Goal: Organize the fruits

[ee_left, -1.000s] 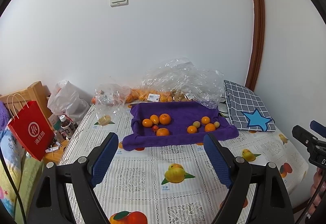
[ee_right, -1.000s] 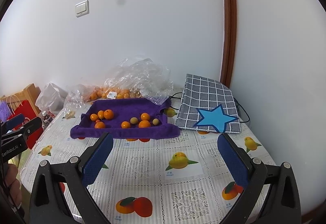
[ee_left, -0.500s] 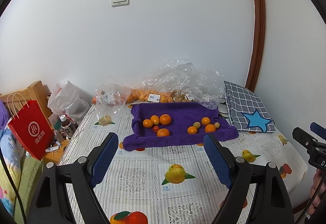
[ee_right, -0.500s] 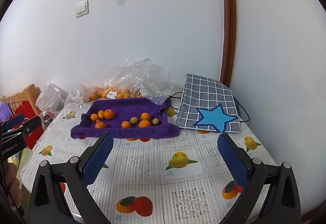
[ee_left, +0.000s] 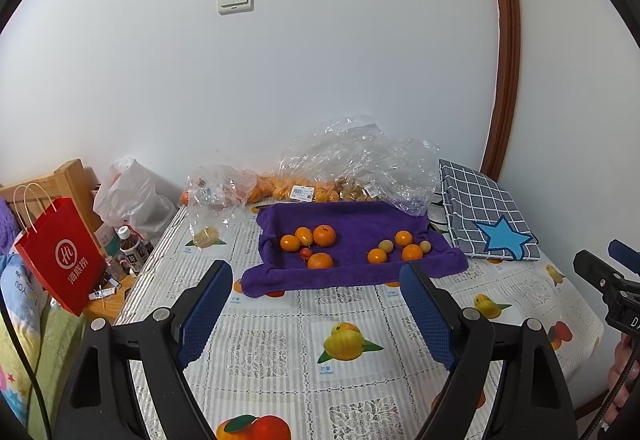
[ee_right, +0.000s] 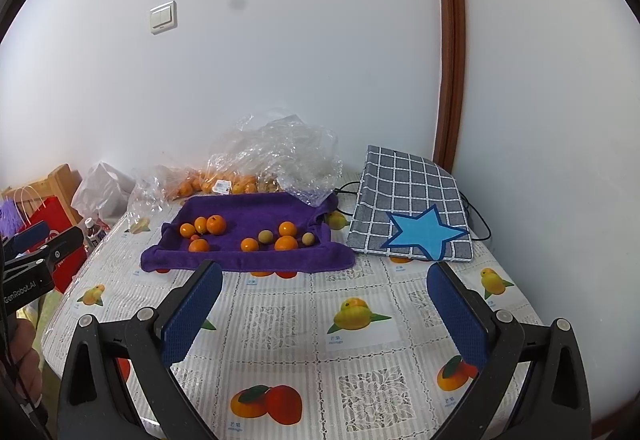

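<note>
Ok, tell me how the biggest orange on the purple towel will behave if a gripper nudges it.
The biggest orange looks round, so it would probably roll. The soft purple towel may slow it, and its raised edges might contain it.

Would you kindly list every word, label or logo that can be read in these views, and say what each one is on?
"GenRobot.AI": white lettering on the left gripper's black body, seen in the right wrist view.
"海底捞", under a round white logo: on the red paper bag.
"芒果": caption under a printed fruit on the tablecloth; the smaller line below is unreadable.
Price sticker on the plastic bag of fruit: barcode, print too small.
Bottle label: blurred.
</note>
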`<state>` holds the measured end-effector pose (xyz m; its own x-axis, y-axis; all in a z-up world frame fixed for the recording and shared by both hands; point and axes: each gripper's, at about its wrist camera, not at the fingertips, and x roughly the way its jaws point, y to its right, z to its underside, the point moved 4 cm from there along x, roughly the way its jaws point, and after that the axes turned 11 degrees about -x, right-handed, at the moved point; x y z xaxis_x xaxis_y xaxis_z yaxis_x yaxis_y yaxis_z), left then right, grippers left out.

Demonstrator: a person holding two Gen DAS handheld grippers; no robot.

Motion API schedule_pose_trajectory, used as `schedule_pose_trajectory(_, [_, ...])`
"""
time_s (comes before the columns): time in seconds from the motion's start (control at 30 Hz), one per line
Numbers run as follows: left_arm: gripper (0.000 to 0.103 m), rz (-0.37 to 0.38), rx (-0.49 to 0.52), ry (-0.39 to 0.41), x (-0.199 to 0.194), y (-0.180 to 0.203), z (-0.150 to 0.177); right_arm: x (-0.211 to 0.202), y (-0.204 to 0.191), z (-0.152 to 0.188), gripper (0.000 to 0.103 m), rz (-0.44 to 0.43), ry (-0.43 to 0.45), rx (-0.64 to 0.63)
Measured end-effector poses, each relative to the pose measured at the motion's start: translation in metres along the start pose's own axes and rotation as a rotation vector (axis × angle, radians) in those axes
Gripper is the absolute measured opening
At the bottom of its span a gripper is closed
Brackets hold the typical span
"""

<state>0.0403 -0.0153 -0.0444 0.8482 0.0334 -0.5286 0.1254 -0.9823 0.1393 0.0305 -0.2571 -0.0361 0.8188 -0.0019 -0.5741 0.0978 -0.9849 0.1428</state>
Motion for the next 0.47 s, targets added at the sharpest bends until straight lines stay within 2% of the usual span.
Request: schedule_pose_trajectory(0.47, [0.085, -0.006, 0.007, 0.003, 0.0, 0.0011, -0.0003, -0.001, -0.0007, -0.001, 0.101, -0.003, 0.005, -0.006])
